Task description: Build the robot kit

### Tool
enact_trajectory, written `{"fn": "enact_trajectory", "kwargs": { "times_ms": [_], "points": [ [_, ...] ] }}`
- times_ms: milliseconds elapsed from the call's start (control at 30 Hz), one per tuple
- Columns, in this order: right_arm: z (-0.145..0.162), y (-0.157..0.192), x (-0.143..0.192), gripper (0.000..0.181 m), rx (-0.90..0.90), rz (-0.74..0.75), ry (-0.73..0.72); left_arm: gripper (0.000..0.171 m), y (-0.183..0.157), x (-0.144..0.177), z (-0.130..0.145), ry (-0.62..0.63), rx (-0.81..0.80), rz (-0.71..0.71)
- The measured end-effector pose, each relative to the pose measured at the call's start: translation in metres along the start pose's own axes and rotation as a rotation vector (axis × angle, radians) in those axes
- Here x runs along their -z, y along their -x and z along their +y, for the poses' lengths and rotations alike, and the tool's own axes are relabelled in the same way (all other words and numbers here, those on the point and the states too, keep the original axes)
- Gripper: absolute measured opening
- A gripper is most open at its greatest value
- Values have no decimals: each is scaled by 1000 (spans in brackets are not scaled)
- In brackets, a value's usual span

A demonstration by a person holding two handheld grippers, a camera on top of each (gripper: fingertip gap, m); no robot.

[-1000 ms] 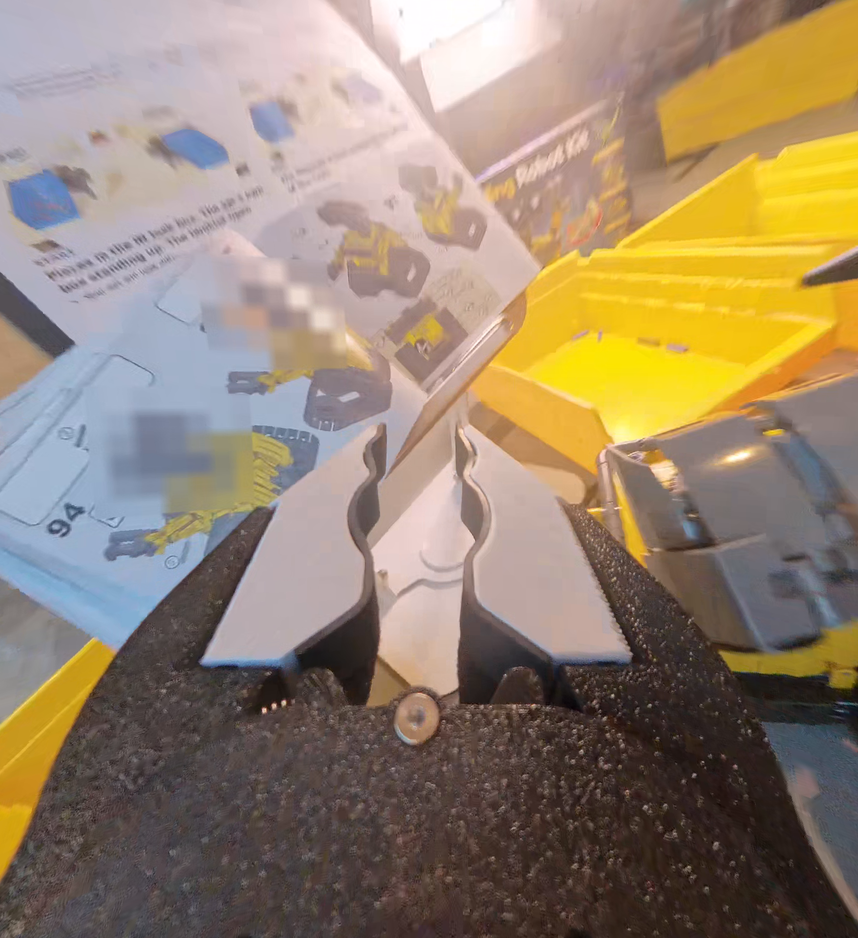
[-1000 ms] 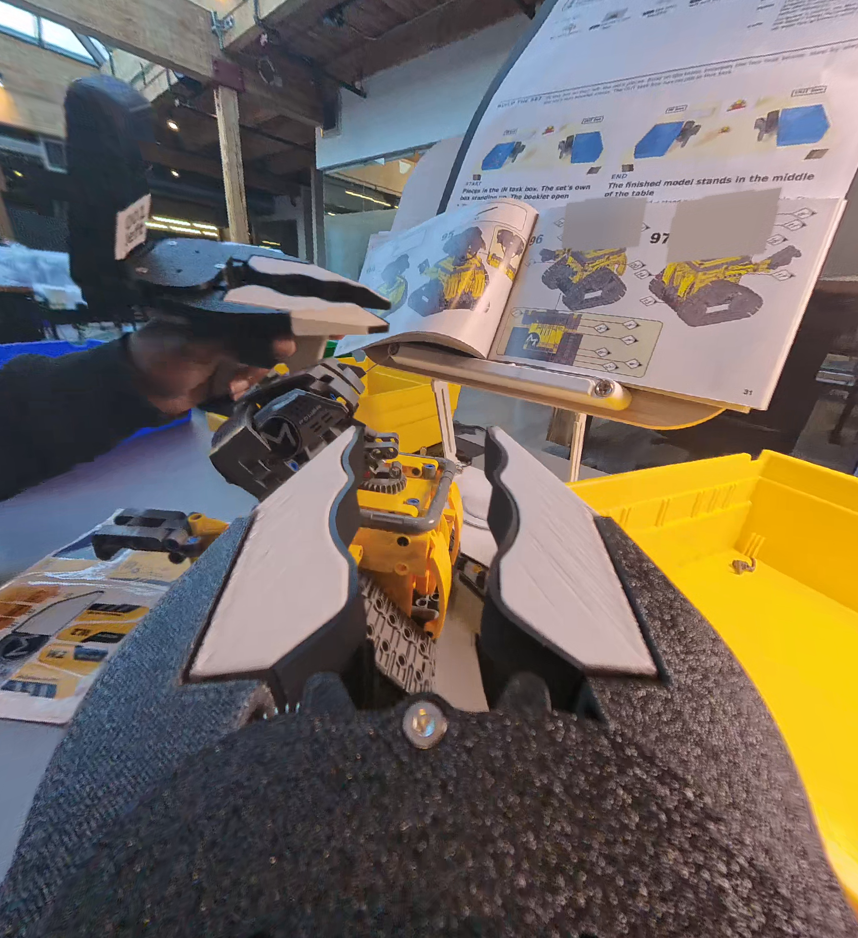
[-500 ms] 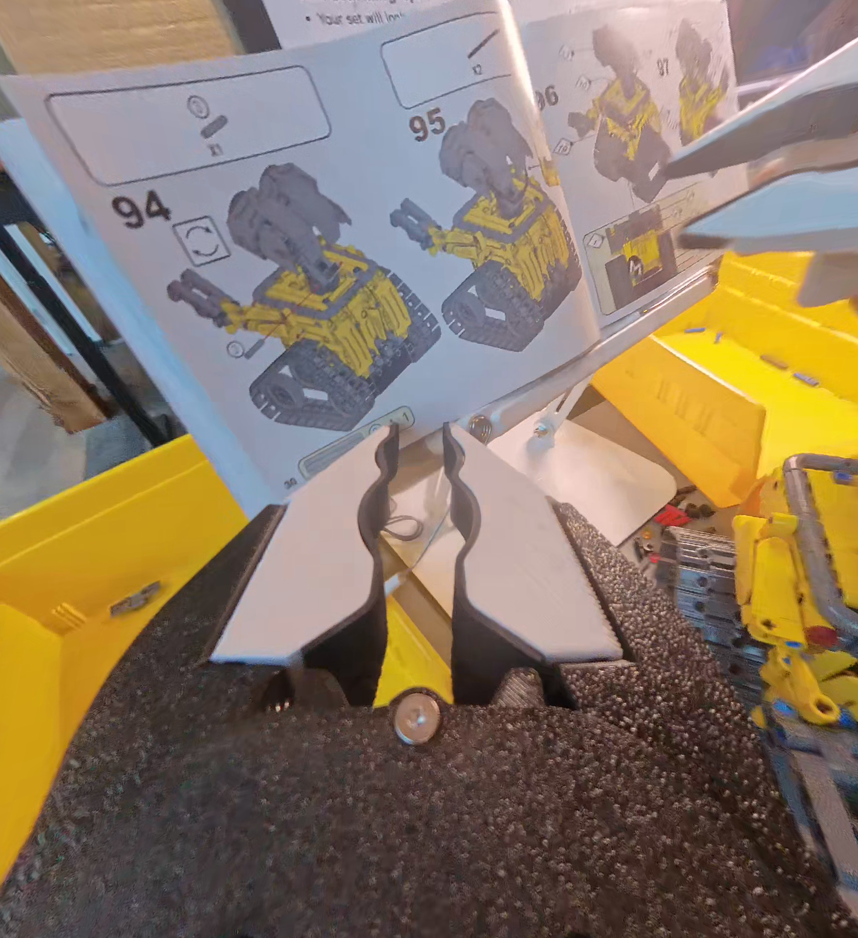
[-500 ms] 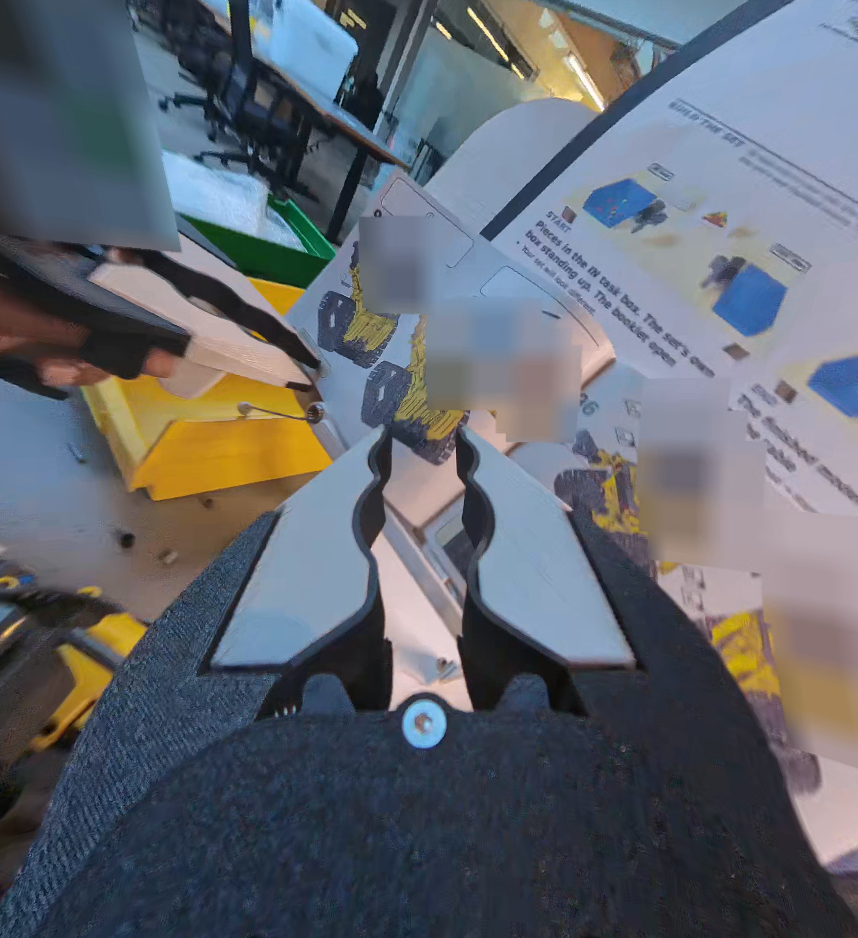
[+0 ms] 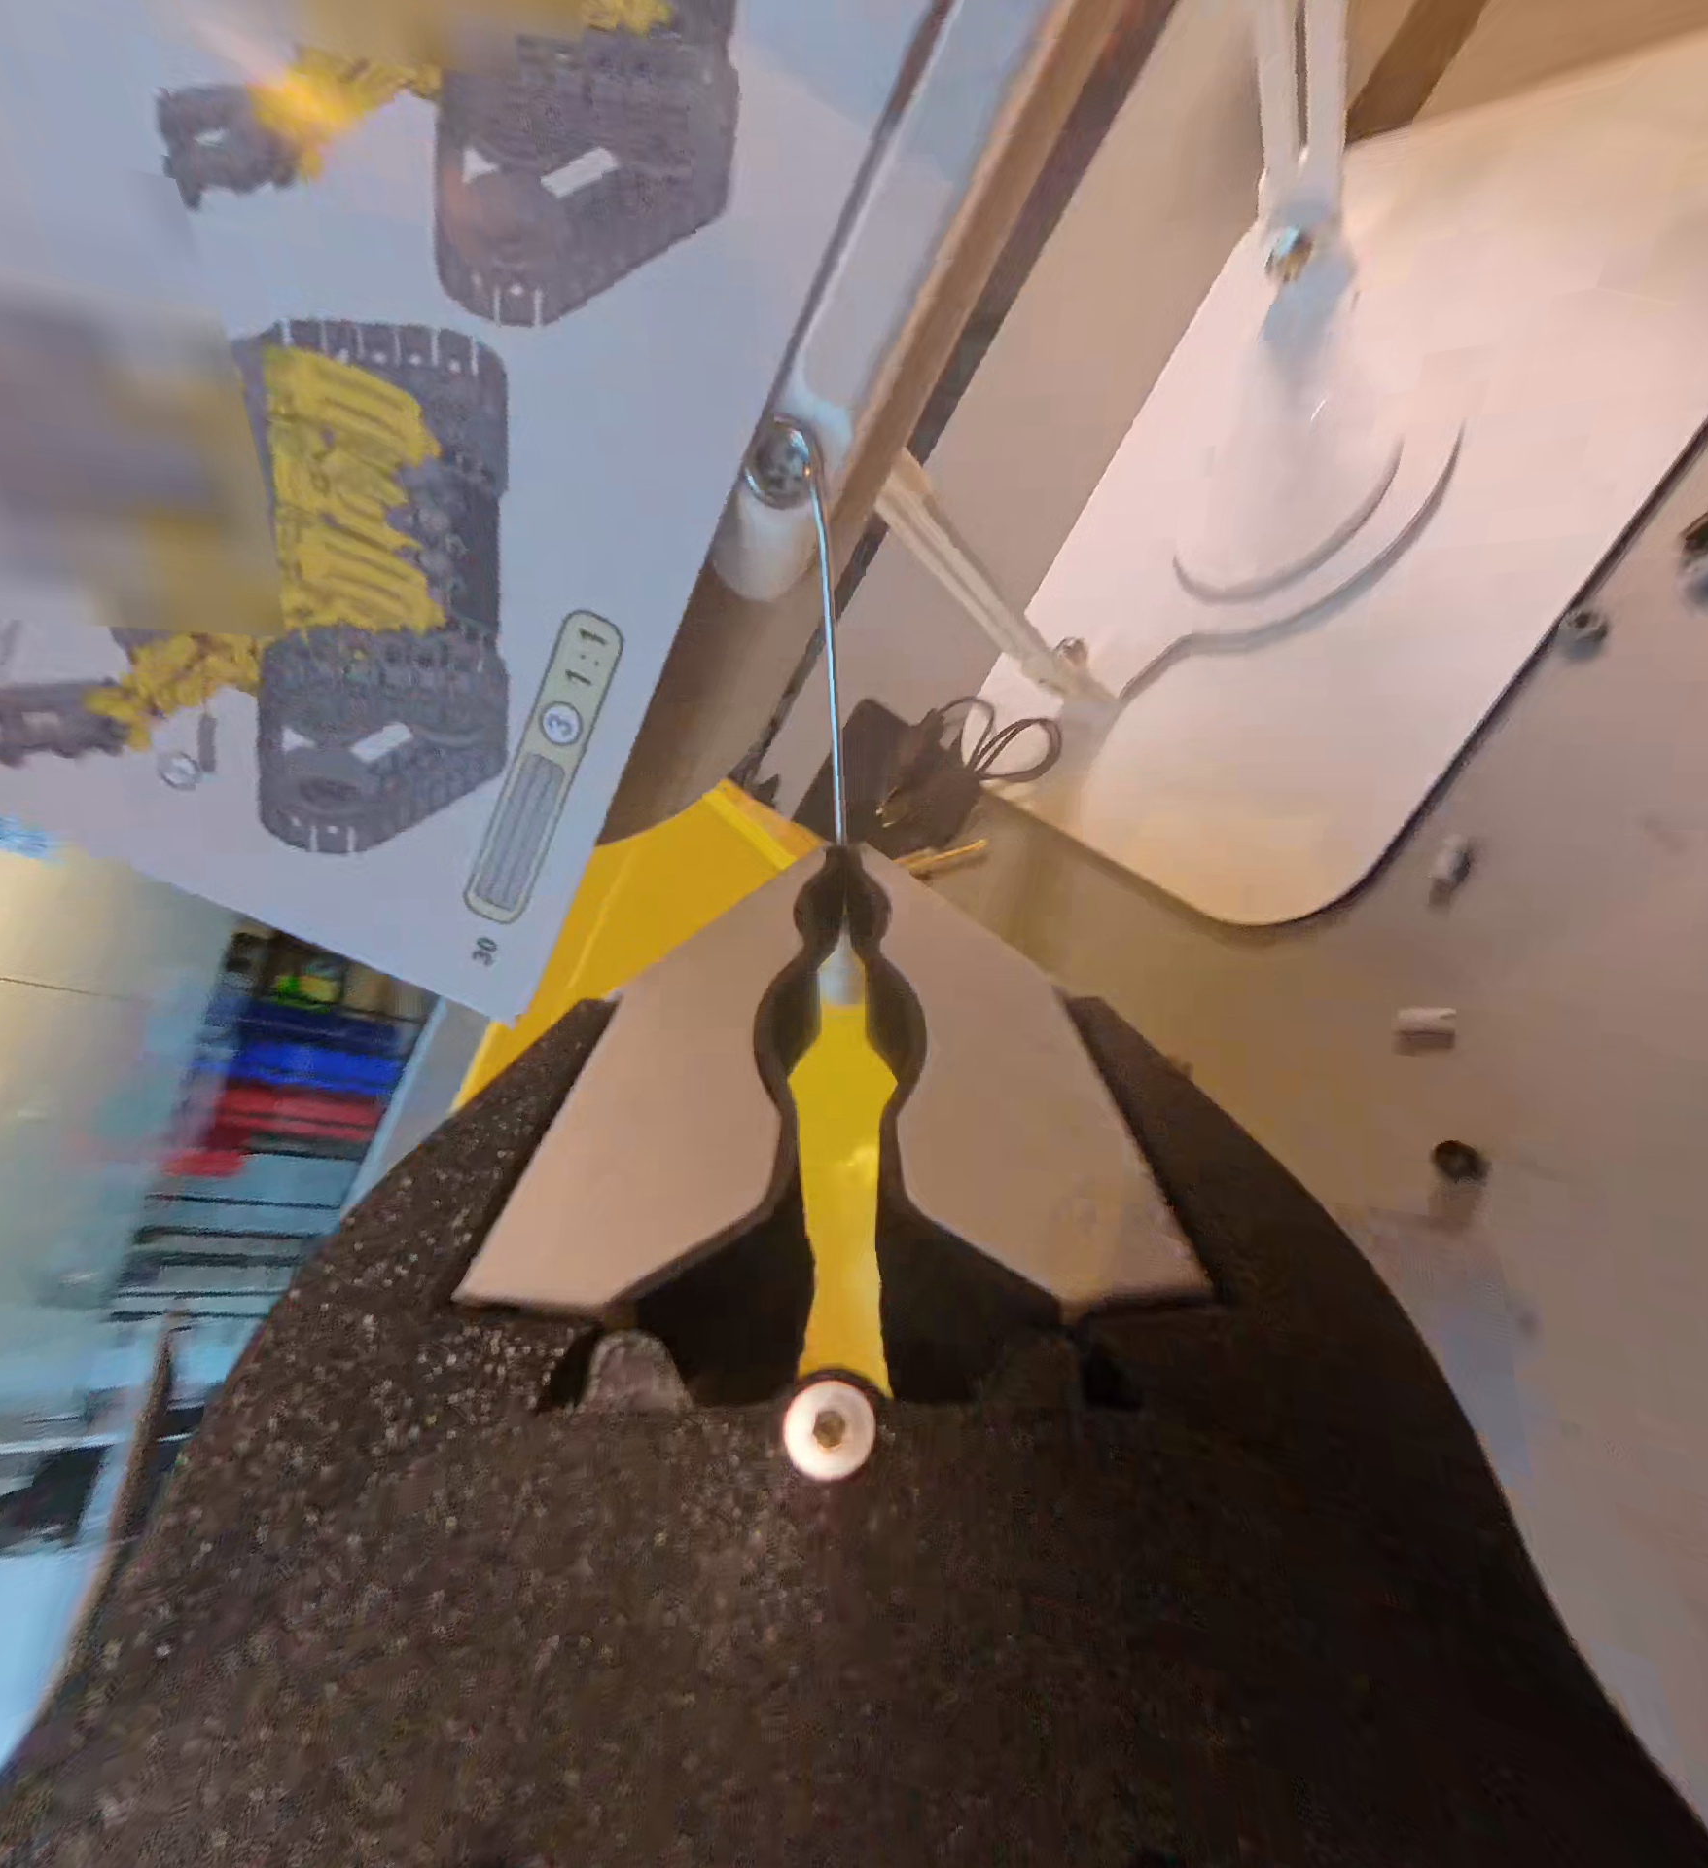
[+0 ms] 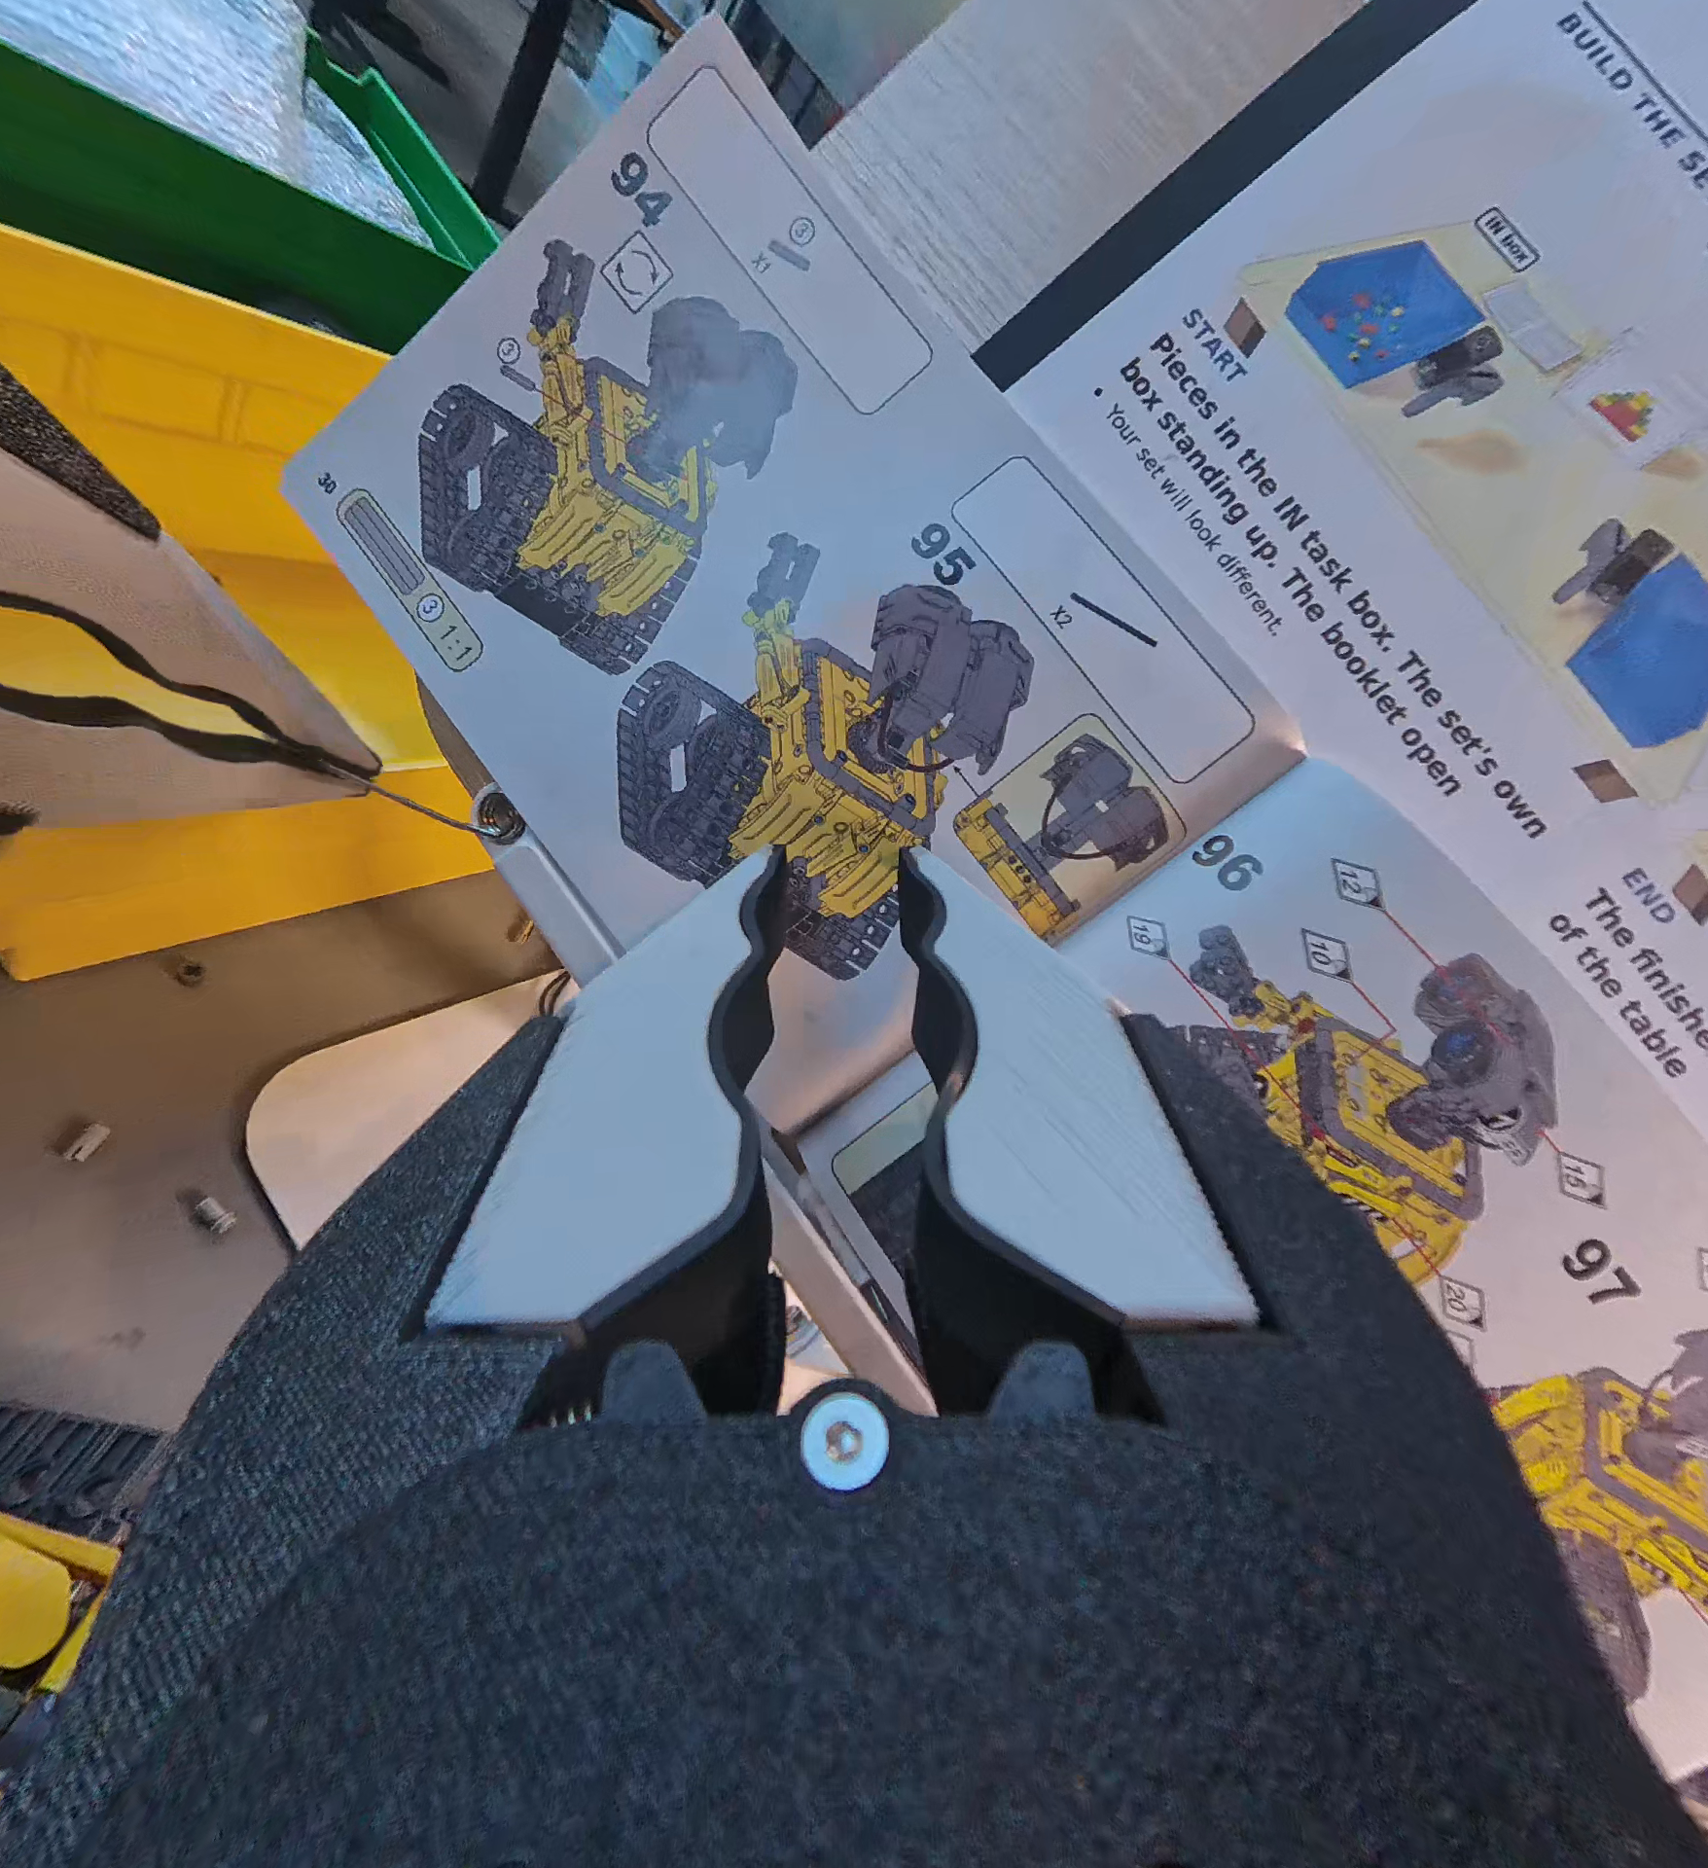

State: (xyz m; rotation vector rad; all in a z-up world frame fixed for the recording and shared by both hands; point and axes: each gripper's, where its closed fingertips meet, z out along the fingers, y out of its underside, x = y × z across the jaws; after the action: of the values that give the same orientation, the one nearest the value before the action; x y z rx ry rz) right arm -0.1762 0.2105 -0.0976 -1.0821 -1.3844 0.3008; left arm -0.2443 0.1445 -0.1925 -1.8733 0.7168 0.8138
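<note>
An open instruction booklet [image 6: 729,505] rests on a white book stand [image 5: 1335,606]. A thin wire page holder [image 5: 827,647] pivots from a screw at the stand's ledge. My left gripper [image 5: 842,869] is shut on the free end of this wire, just below the booklet's left page [image 5: 375,505]. In the right wrist view the left gripper [image 6: 355,763] comes in from the left, pinching the wire [image 6: 426,804]. My right gripper [image 6: 840,869] is open and empty, its tips close in front of the lower edge of the left page.
A printed instruction sheet [image 6: 1436,404] stands behind the booklet. A yellow bin [image 6: 173,404] and a green bin [image 6: 173,182] are at the left. Small loose pieces [image 6: 82,1142] lie on the grey table, and part of a yellow and black model [image 6: 1,1456] shows at lower left. Tip to tip, the grippers are about 15 cm apart.
My left gripper moved down to the stand's ledge and shut on the wire page holder. My right gripper moved closer to the booklet and stayed open.
</note>
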Motion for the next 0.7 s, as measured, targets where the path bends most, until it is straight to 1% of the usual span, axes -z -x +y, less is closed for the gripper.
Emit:
{"fn": "enact_trajectory", "kwargs": {
  "times_ms": [67,167,233,267,333,433,467,533,600,633,700],
  "points": [
    [1,0,0,21,-4,-1,2,0,16,14,-3,40,-154,-69],
    [1,0,-3,21,-20,-3,-1,0,34,34,-18,33,-367,-93],
    [1,-1,-4,21,-32,3,-8,0,42,34,-22,65,-528,-110],
    [1,-1,-4,22,-35,7,-10,0,47,32,-24,80,-578,-105],
    [1,-3,-5,20,-39,19,-7,0,50,30,-25,107,-593,-9],
    [1,-4,-6,17,-36,37,6,1,47,37,-31,90,-503,144],
    [2,-4,-7,17,-42,41,12,1,44,38,-29,100,-480,192],
    [2,-5,-7,17,-51,51,18,0,34,45,-28,86,-485,268],
    [2,-4,-6,16,-46,52,29,0,15,56,-26,91,-389,384],
    [2,-4,-4,16,-46,51,32,0,9,56,-24,93,-355,384],
    [3,-4,-2,17,-34,51,30,0,10,50,-23,72,-416,262]
  ]
}}
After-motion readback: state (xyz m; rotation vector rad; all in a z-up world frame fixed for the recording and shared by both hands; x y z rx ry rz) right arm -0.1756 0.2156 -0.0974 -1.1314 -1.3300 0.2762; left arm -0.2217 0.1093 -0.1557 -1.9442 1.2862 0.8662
